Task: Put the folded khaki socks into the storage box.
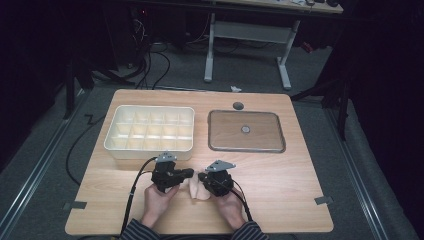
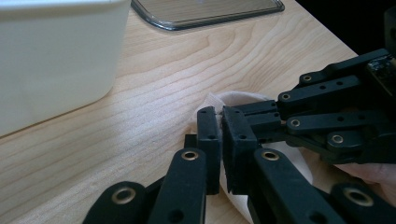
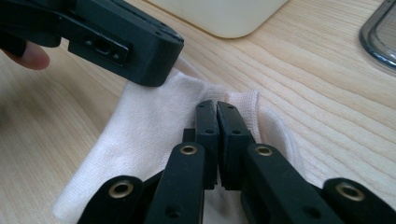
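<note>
Closest to my lens, in the right gripper view, the right gripper [image 3: 217, 109] has its two black jaws pressed flat together over a white cloth [image 3: 144, 135]; whether a fold of fabric is caught between them I cannot tell from here. The cloth is a small piece of soft ribbed knit, off-white, with a stitched hem along one edge and a rounded outline. It lies rumpled on the wooden table [image 3: 327, 84], bunched up in folds around the jaw tips.

In the left gripper view, the left gripper [image 2: 221, 114] also has its jaws brought narrow, nearly meeting, and a strip of the white cloth [image 2: 233, 99] shows in the slit between them and curls up just behind the tips. The right gripper comes in from the right side of that view, its tips right against the left ones.

From the high view I see both hands at the near edge of the table [image 1: 295, 200], with the left gripper [image 1: 190, 173] and right gripper [image 1: 201, 176] pointing at each other and the cloth [image 1: 196, 190] between the hands. Further back sit a cream compartment box [image 1: 149, 131] on the left and a dark-rimmed tray [image 1: 246, 131] on the right, both well apart from the cloth.
</note>
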A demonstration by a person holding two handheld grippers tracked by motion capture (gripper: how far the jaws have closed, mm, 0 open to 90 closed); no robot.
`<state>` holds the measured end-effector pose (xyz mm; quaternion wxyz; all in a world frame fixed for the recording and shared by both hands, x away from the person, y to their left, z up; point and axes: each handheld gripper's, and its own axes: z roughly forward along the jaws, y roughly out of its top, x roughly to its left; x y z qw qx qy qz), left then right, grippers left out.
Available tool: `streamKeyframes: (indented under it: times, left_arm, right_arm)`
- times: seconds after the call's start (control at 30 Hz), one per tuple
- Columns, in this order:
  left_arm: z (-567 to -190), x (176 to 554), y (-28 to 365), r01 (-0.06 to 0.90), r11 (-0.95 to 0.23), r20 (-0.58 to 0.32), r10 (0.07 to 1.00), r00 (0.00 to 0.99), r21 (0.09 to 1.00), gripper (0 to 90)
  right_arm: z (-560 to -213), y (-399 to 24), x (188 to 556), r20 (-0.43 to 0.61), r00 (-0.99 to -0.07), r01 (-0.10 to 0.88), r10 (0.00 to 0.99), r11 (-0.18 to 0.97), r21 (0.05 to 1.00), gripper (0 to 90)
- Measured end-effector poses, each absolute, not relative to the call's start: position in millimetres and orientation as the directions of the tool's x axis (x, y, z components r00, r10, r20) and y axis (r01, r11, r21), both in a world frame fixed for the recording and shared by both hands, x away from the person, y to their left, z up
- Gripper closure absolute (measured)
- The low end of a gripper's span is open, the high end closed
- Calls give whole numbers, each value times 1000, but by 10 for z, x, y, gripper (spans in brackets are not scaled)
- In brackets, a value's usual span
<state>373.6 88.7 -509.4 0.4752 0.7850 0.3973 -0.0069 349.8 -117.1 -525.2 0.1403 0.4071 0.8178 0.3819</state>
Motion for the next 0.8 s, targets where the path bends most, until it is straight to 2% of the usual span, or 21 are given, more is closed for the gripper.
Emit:
streamKeyframes:
  times: [0.53, 0.8]
  left_arm:
    - [-5035, 3702, 1002, 621, -234, -374, 624, 686, 748, 874]
    - [-5040, 3676, 1036, 635, -234, -356, 664, 657, 736, 874]
  right_arm:
    - [-5258, -965, 3488, 81, -685, 530, 724, 419, 737, 874]
    - [-5171, -1027, 3411, 68, -667, 509, 742, 387, 768, 744]
